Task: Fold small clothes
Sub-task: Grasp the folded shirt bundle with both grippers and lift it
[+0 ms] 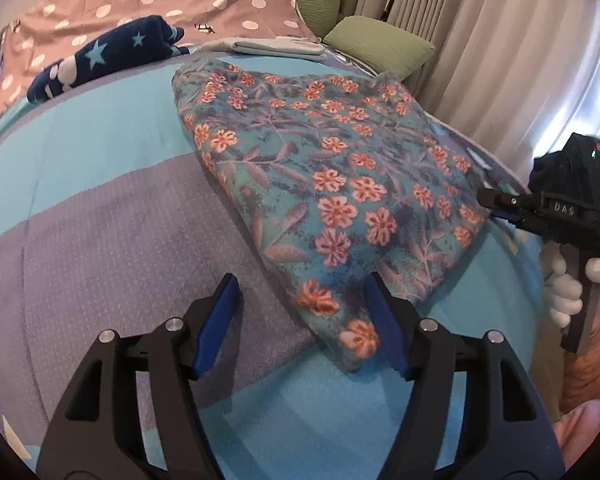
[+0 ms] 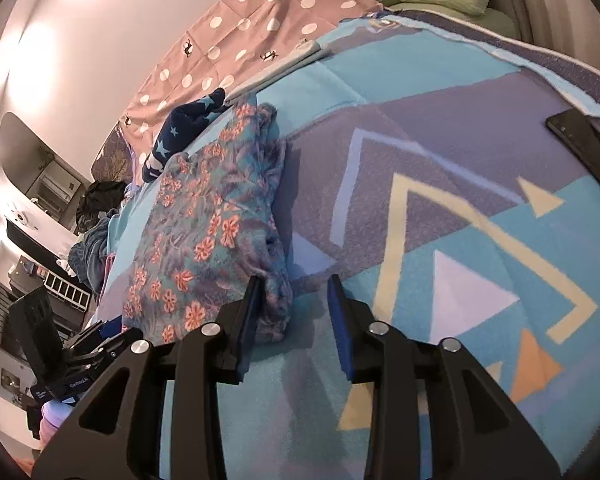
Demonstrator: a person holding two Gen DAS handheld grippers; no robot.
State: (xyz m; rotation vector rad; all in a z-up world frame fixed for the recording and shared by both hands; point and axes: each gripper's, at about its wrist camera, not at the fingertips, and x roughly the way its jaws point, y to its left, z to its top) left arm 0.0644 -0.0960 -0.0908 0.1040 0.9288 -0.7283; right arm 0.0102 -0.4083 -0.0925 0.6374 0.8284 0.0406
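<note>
A folded floral garment, teal with orange flowers, lies flat on the blue and purple blanket. My left gripper is open at its near corner, and that corner lies loosely between the blue pads without being pinched. In the right wrist view the same garment lies left of centre. My right gripper is open at its near edge, with the left pad against the cloth and the right pad over bare blanket. The right gripper also shows at the garment's right edge, held by a white-gloved hand.
A rolled navy star-print garment and a flat pale folded cloth lie farther back. Behind them are a polka-dot cover, green pillows and curtains. A black flat device lies on the blanket's right side. Loose clothes are piled off the bed's left.
</note>
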